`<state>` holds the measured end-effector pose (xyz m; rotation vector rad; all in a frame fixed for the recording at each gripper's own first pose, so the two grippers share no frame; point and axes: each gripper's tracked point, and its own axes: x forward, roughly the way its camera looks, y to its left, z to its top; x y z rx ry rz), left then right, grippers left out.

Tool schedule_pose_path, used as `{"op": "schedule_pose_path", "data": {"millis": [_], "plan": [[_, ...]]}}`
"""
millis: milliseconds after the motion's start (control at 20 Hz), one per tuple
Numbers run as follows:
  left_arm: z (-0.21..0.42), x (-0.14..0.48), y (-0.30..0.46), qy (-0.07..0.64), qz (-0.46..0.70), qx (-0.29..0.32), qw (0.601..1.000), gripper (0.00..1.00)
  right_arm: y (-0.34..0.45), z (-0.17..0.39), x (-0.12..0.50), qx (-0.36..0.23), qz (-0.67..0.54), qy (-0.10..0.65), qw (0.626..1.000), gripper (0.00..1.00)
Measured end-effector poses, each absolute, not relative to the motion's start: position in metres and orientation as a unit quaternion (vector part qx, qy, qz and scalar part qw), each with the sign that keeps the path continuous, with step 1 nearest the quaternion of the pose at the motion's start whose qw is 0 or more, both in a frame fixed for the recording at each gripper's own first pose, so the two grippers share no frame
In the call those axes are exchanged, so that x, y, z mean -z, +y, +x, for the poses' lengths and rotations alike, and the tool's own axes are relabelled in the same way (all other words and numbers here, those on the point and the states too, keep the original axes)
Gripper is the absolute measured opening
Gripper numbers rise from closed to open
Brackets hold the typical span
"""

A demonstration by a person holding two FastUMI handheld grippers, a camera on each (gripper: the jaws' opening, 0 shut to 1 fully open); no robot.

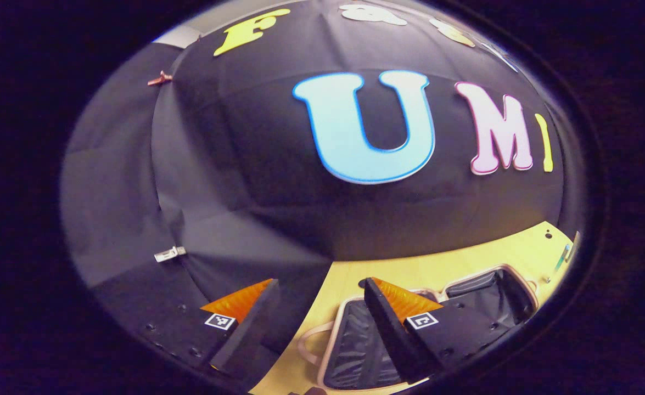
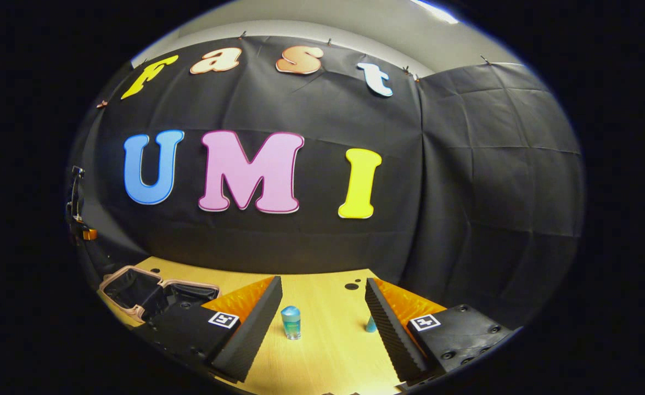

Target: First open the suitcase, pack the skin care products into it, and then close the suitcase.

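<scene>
The suitcase (image 1: 426, 323) lies open flat on the wooden worktop (image 1: 465, 258), both halves facing up. Each half shows a dark fabric lining; no item can be made out inside either half. A pale handle loop projects from the near end of the case.

The left tool (image 1: 322, 329) hangs above the near half of the suitcase, fingers spread wide, gripping nothing.

In the right gripper view, the suitcase (image 2: 152, 293) sits at the far left of the worktop (image 2: 322, 351). The right tool (image 2: 322, 334) is spread wide and empty. A small blue bottle (image 2: 291, 322) stands upright between its fingers, touching neither. A second blue item (image 2: 371, 325) stands just beside the right-hand finger, partly hidden.
</scene>
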<state>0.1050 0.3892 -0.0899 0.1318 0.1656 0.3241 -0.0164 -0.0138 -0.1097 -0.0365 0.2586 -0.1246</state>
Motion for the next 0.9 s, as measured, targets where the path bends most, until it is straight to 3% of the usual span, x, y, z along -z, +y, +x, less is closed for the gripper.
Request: {"op": "schedule_pose_path", "data": {"millis": [250,400,450,500,550,900], "plan": [[0.077,0.003,0.216,-0.015,0.040,-0.093,0.995,0.96,-0.061,-0.002,0.075,0.069,-0.005,0.095,0.993,0.96],[0.074,-0.001,0.104,-0.036,-0.003,-0.032,0.999,0.98,-0.087,0.006,0.089,0.066,0.003,0.099,0.993,0.94],[0.076,0.004,0.072,-0.046,-0.010,-0.019,0.999,0.99,-0.096,0.008,0.099,0.065,0.009,0.107,0.992,0.99],[0.078,0.013,0.041,-0.053,-0.015,-0.008,0.998,0.98,-0.105,0.009,0.109,0.064,0.016,0.115,0.991,0.94],[0.081,0.027,0.014,-0.050,-0.018,0.000,0.999,0.98,-0.113,0.010,0.119,0.066,0.020,0.123,0.990,0.96],[0.120,0.168,-0.143,0.034,-0.055,0.098,0.993,0.98,-0.157,0.024,0.200,0.049,-0.014,0.154,0.987,0.96]]}}
